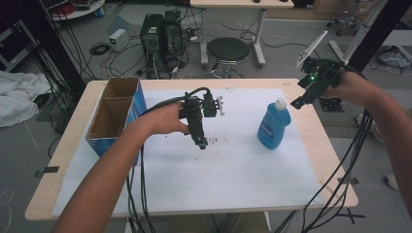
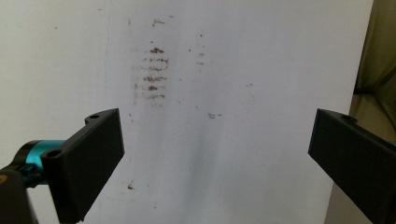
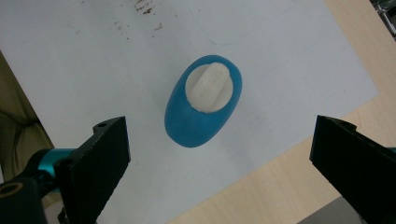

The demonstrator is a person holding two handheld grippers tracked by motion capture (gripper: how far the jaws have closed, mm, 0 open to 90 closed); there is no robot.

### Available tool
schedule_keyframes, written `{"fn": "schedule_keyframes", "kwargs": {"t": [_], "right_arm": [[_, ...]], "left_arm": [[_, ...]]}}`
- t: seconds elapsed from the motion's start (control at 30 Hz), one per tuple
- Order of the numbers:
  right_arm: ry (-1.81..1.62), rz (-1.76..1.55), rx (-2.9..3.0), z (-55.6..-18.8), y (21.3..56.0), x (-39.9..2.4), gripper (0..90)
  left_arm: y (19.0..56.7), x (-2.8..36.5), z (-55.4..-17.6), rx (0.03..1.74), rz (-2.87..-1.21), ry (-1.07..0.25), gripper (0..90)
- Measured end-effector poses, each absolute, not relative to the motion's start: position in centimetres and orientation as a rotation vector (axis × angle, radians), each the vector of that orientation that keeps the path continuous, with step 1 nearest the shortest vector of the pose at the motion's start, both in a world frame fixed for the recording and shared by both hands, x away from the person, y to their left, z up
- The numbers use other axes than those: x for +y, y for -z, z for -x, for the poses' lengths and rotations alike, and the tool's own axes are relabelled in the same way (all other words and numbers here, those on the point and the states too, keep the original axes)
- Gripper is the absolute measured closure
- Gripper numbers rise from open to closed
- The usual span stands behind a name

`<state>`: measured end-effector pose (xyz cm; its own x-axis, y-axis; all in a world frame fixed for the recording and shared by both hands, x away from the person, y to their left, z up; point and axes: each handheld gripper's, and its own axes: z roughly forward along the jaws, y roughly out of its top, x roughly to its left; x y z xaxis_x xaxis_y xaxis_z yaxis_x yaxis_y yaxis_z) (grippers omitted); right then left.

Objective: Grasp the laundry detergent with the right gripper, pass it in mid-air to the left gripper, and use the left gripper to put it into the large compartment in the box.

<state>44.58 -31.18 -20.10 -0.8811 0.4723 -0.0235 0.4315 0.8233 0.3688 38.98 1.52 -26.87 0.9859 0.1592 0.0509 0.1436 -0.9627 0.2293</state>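
A blue bottle (image 1: 273, 125) with a white cap stands upright on the white sheet (image 1: 233, 165) right of centre. From above in the right gripper view the blue bottle (image 3: 201, 108) sits between and beyond the wide-apart jaws. My right gripper (image 1: 297, 102) hovers open just above and right of the bottle's cap, nothing held. My left gripper (image 1: 201, 142) points down over the middle of the sheet, open and empty, above brown smudge marks (image 2: 153, 74).
An open blue cardboard box (image 1: 115, 115) with two compartments stands at the table's left side. The wooden table edge (image 1: 335, 160) shows beyond the sheet on the right. Cables hang off the front. A stool (image 1: 227, 49) and computer towers stand behind the table.
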Motion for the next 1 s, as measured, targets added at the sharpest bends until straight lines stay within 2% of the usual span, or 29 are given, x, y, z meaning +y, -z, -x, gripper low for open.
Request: {"fn": "schedule_keyframes", "kwargs": {"t": [0.47, 1.0], "right_arm": [[-0.544, -0.858, 2.867, -42.6, 21.2, -31.6, 4.0], [-0.735, -1.105, 2.732, -40.6, 24.3, -34.1, 4.0]], "left_arm": [[27.0, 1.5, -38.8, 0.222, -2.899, -0.100, 3.4], [27.4, 1.6, -38.9, 0.221, -2.903, -0.093, 3.4]]}}
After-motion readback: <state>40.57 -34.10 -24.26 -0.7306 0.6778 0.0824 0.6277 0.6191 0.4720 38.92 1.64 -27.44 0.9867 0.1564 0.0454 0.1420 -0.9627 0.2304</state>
